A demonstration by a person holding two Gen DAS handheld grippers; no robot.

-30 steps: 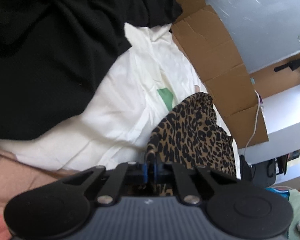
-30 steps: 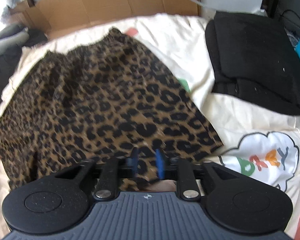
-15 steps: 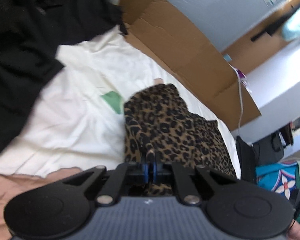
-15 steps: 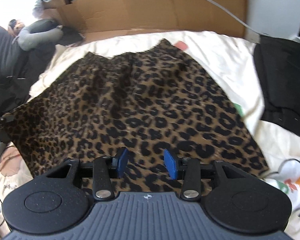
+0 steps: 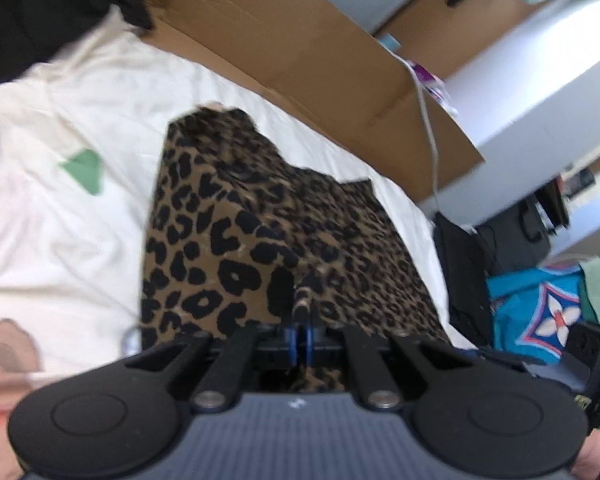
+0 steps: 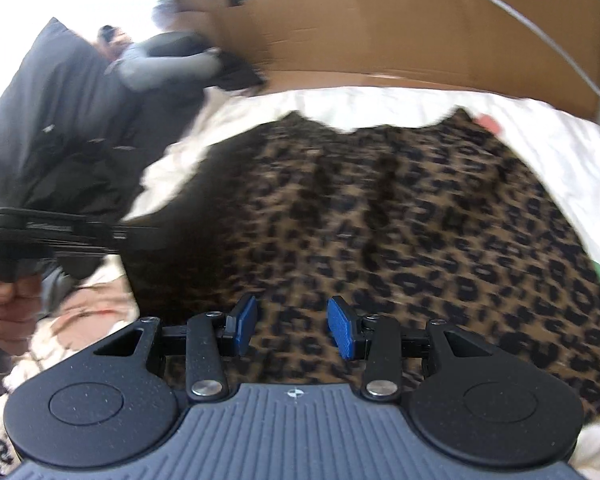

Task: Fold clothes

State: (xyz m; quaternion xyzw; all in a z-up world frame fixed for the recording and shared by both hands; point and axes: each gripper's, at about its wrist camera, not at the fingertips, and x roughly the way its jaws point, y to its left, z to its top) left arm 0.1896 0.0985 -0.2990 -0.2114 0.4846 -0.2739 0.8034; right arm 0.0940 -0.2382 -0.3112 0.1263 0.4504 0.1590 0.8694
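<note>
The step in hand looks like the first fold of the leopard-print skirt (image 6: pixel 400 216), which lies spread on the white bedsheet (image 5: pixel 60 92) just in front of the cardboard sheet (image 6: pixel 420 28) propped at the bed's far side. One side of the skirt is lifted off the sheet and appears to be carried across the rest of the cloth, so the fold seems begun but not laid down.

The left tool (image 5: pixel 300 338) has its blue pads pressed together with a pinch of the skirt's edge between them; the fabric rises from that pinch in a ridge and runs away toward the cardboard sheet. In the right wrist view this tool comes in from the side away from the cardboard's white cable (image 6: pixel 560 52), gripped by a hand (image 6: pixel 8 304).

The right tool (image 6: pixel 292 330) stands spread, its pads part-way apart over the skirt's near edge, nothing between them; whether they brush the cloth cannot be told.

The next move probably calls for the left tool to lay its edge down squarely on the opposite side, while the right tool steadies or grips the near hem.
</note>
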